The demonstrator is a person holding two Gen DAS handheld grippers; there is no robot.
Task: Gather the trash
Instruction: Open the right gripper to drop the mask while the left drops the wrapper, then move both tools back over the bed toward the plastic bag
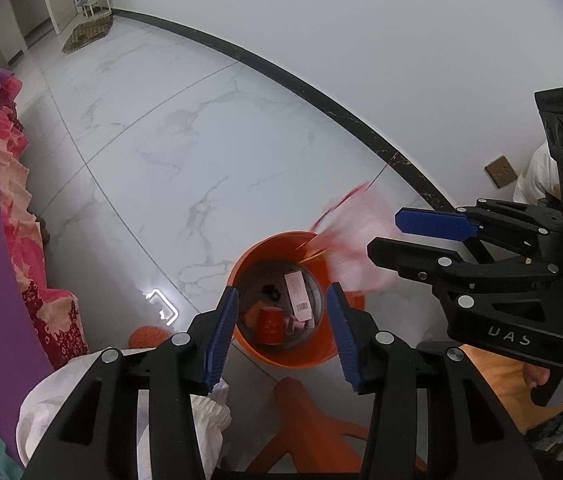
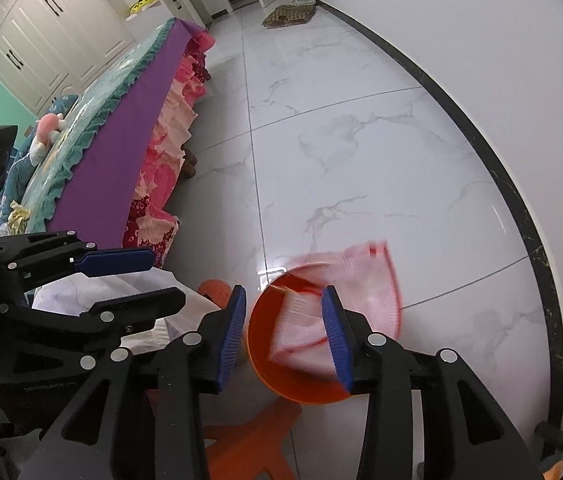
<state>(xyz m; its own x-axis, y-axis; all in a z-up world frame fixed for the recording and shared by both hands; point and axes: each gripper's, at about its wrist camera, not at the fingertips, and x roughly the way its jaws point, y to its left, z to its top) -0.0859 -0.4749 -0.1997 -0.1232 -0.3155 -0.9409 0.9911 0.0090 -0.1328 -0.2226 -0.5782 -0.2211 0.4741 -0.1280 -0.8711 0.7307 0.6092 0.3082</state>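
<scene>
We hold both the left gripper (image 1: 282, 334) and right gripper (image 2: 286, 336) apart above the round orange plastic bin (image 1: 249, 350), a blurred pink-and-white wrapper (image 2: 365, 292) at its rim.

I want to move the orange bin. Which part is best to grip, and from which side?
Probably the rim of the orange bin, from above, one finger inside the wall and one outside. It stands upright and open; the round body looks too wide for the jaws. Pick the side away from the blurred pink wrapper.
</scene>
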